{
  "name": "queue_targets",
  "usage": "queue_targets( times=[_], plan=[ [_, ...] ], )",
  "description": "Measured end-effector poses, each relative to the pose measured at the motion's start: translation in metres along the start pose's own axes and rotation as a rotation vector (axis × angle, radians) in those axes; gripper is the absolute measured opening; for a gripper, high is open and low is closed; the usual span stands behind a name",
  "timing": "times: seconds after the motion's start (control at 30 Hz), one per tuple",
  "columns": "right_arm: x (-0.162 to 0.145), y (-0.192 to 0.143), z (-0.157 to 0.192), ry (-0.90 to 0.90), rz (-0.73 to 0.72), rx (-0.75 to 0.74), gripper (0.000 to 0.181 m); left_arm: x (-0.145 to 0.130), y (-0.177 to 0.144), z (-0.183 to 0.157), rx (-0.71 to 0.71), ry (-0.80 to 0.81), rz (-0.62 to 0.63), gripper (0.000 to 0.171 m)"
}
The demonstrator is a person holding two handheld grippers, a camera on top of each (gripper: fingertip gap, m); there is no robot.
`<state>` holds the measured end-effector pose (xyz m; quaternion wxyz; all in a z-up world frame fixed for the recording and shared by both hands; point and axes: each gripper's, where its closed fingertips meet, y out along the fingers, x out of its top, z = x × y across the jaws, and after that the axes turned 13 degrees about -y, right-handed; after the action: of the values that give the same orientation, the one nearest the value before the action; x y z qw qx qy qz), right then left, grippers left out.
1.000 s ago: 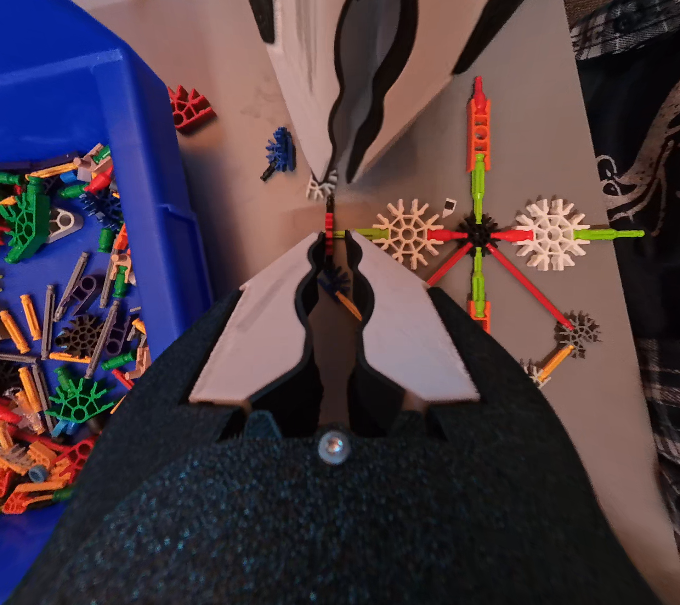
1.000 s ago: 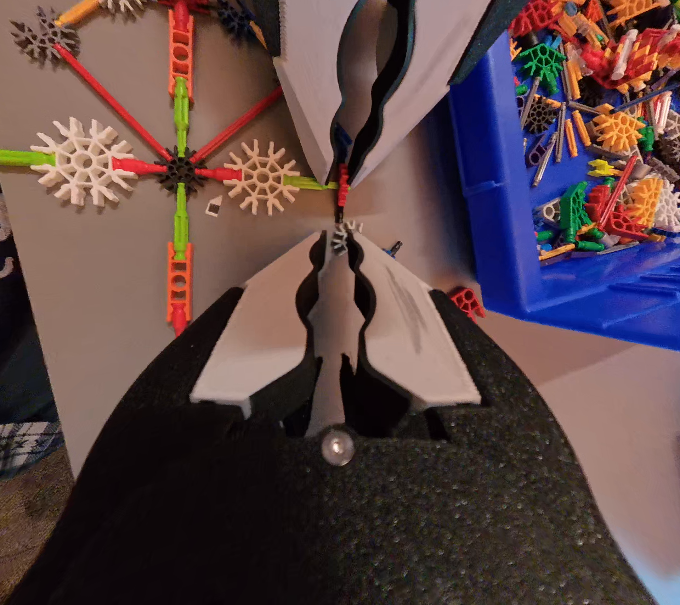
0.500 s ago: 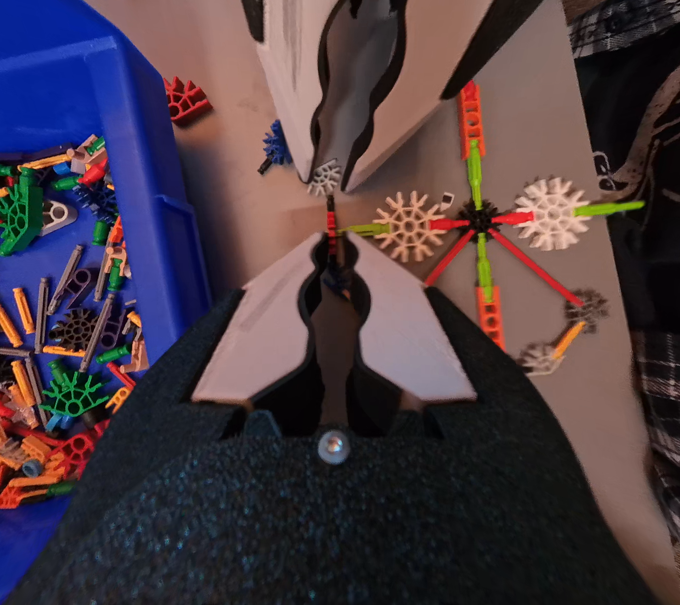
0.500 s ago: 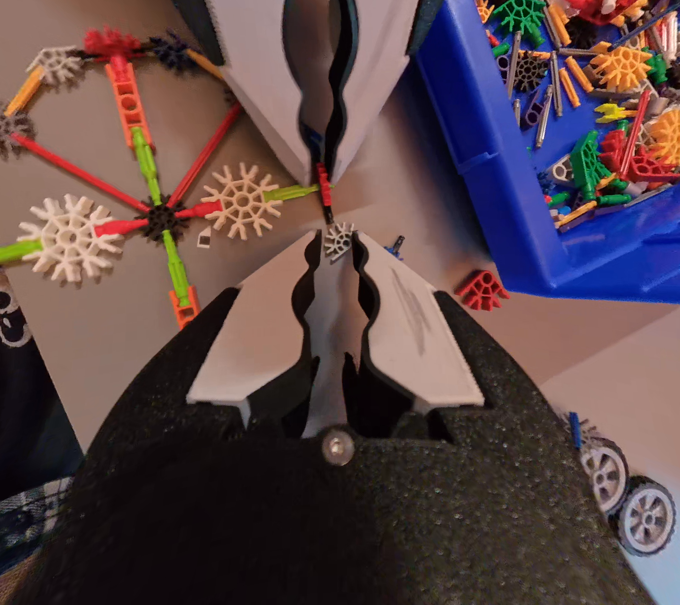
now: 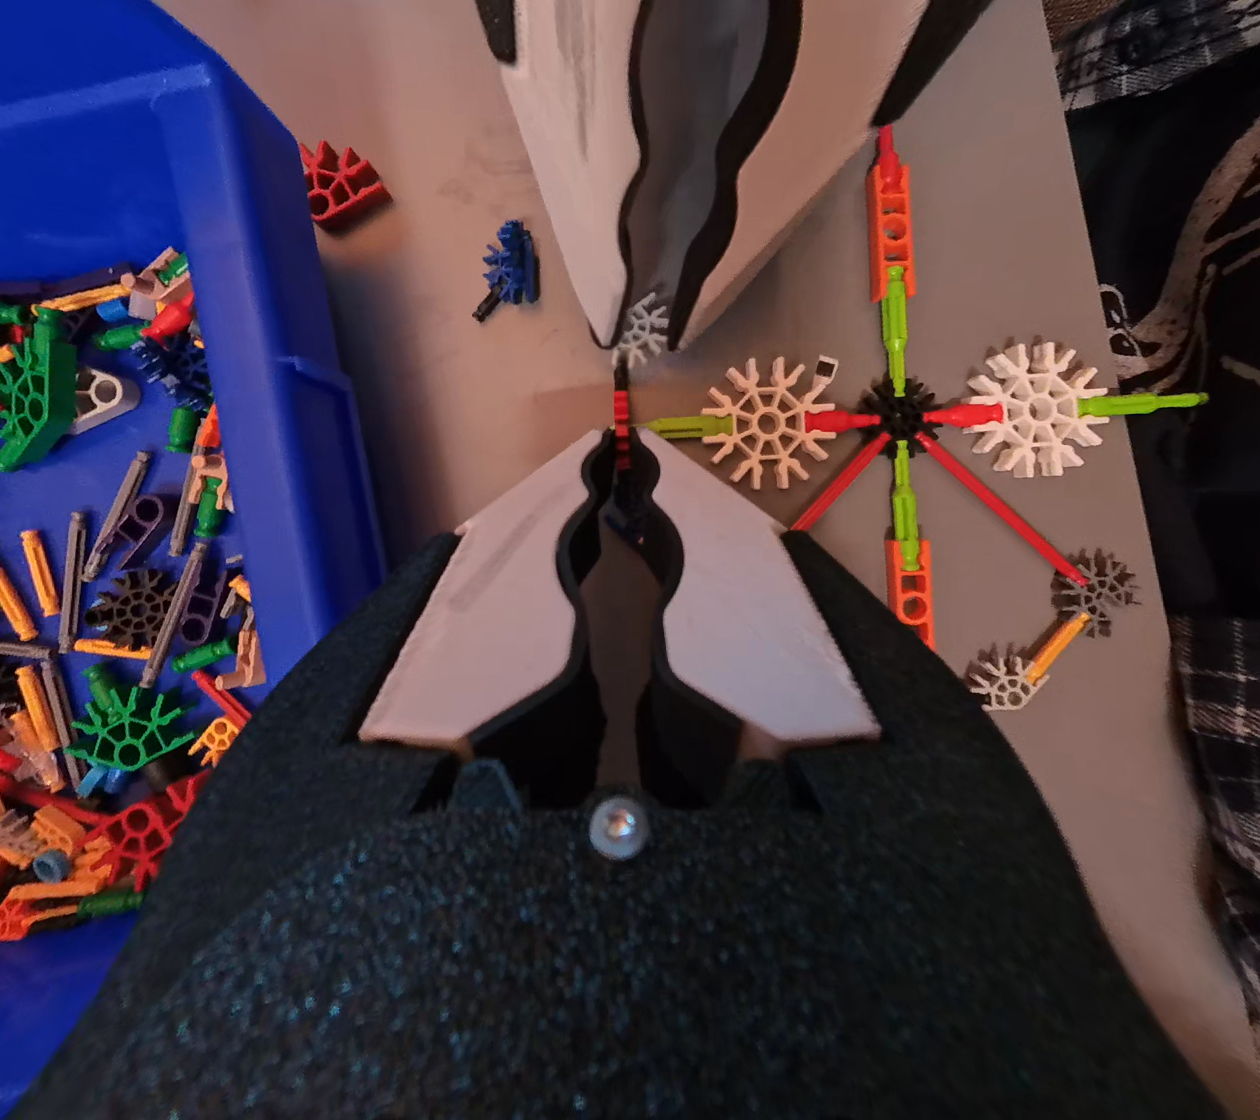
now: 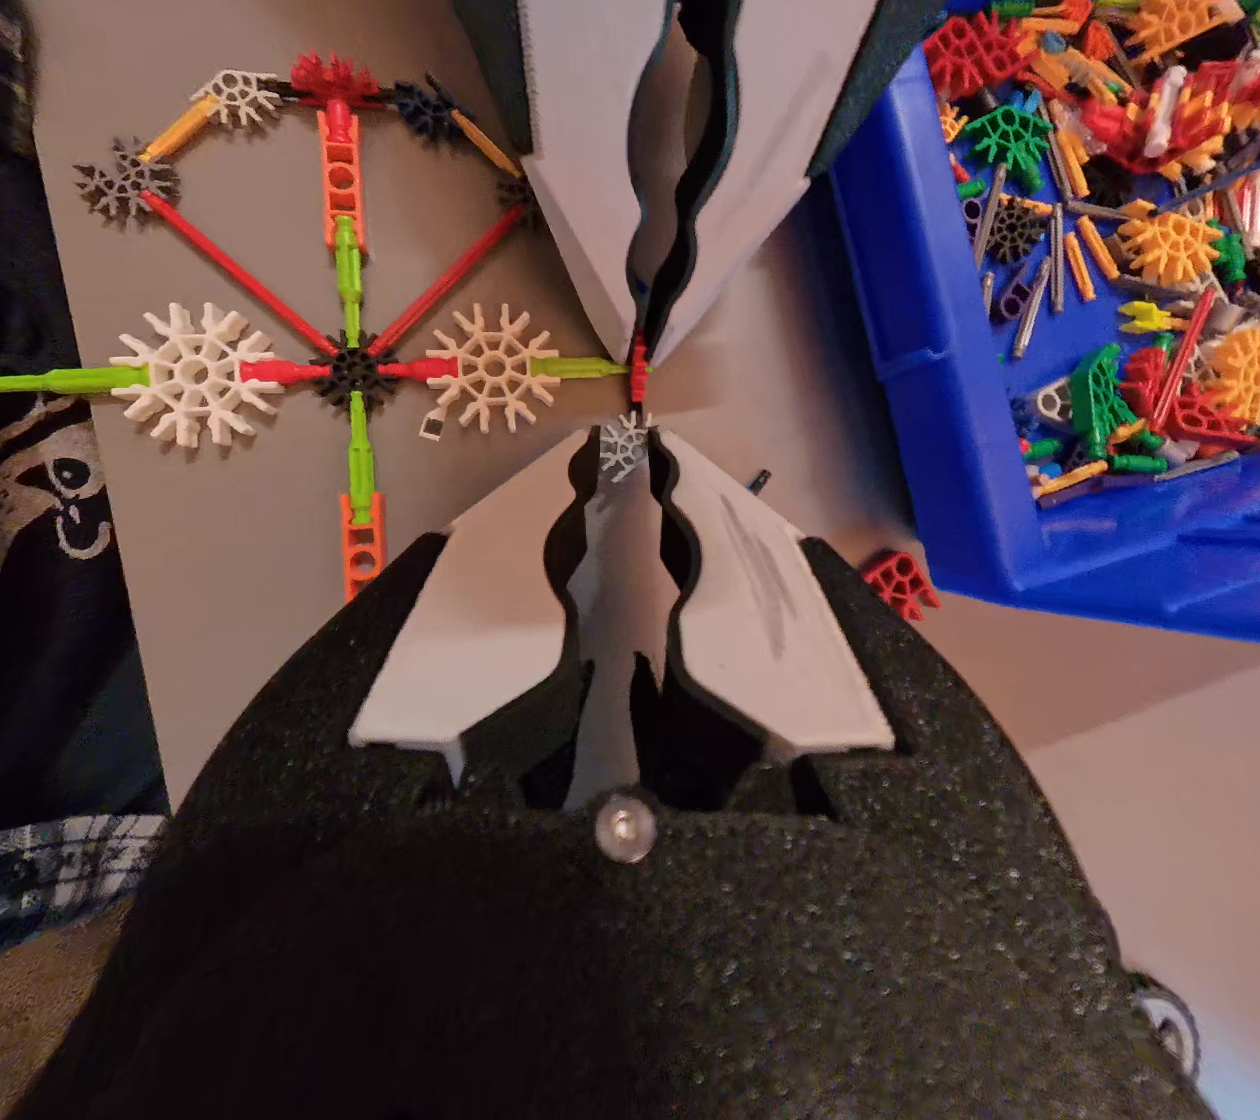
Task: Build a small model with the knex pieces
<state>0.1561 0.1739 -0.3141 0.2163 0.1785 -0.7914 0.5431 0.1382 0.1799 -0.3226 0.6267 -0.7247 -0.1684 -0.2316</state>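
A flat spoked model lies on the grey table: a black hub (image 5: pixel 896 416), a cream snowflake connector (image 5: pixel 767 422), a white snowflake connector (image 5: pixel 1036 416), and red, green and orange rods. My left gripper (image 5: pixel 620 443) is shut on a red connector (image 5: pixel 620 412) at the end of the model's green rod (image 5: pixel 682 425). It enters the right wrist view from the top (image 6: pixel 641 337), on the red connector (image 6: pixel 639 368). My right gripper (image 6: pixel 620 436) is shut on a small grey-white snowflake connector (image 6: pixel 624 443), held just off the red connector's black stub. The right gripper shows at the top of the left wrist view (image 5: pixel 641 341).
A blue bin (image 5: pixel 238 269) of loose rods and connectors stands beside the grippers; it shows at the right of the right wrist view (image 6: pixel 920 337). A loose red connector (image 5: pixel 341 187) and a blue connector (image 5: pixel 508 269) lie by it. A person's dark clothing (image 5: pixel 1173 269) borders the table edge. The tips of both grippers are at nearly the same place.
Both views swung a little and the model shifted in frame. The small grey-white connector stays close to the red connector's stub. Both grippers stay shut on their pieces.
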Motion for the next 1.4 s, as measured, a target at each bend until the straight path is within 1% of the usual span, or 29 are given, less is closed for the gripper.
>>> queue_targets(
  times=[0.33, 0.57, 0.63, 0.73, 0.8, 0.93, 1.07, 1.23, 1.4],
  plan=[
    [-0.005, 0.006, 0.001, -0.087, 0.052, 0.047, 0.014, 0.000, 0.000, 0.000, 0.000, 0.001, 0.005, 0.003],
    [-0.006, 0.006, 0.001, -0.106, 0.052, 0.057, 0.014, 0.001, 0.001, 0.000, -0.001, 0.002, 0.004, 0.003],
    [-0.006, 0.005, 0.000, -0.090, 0.052, 0.050, 0.019, 0.001, 0.001, 0.000, -0.001, 0.000, 0.002, 0.003],
    [-0.002, 0.001, -0.001, -0.067, 0.024, 0.045, 0.020, 0.001, 0.001, 0.000, -0.002, 0.000, 0.001, 0.003],
    [0.001, -0.002, -0.004, -0.032, 0.000, 0.041, 0.017, 0.001, 0.001, 0.000, -0.003, 0.000, 0.001, 0.003],
    [0.003, -0.001, -0.006, 0.014, -0.017, 0.042, 0.000, 0.001, 0.001, 0.000, -0.002, 0.000, 0.002, 0.003],
    [-0.005, 0.006, -0.005, 0.018, 0.021, 0.045, 0.000, 0.001, 0.001, 0.000, -0.001, -0.003, -0.001, 0.003],
    [-0.004, 0.006, -0.004, 0.008, 0.031, 0.044, 0.000, 0.001, 0.001, 0.000, -0.001, -0.003, -0.003, 0.003],
    [-0.003, 0.007, -0.001, -0.041, 0.082, 0.047, 0.000, 0.001, 0.001, -0.001, 0.000, -0.009, -0.011, 0.003]
  ],
)
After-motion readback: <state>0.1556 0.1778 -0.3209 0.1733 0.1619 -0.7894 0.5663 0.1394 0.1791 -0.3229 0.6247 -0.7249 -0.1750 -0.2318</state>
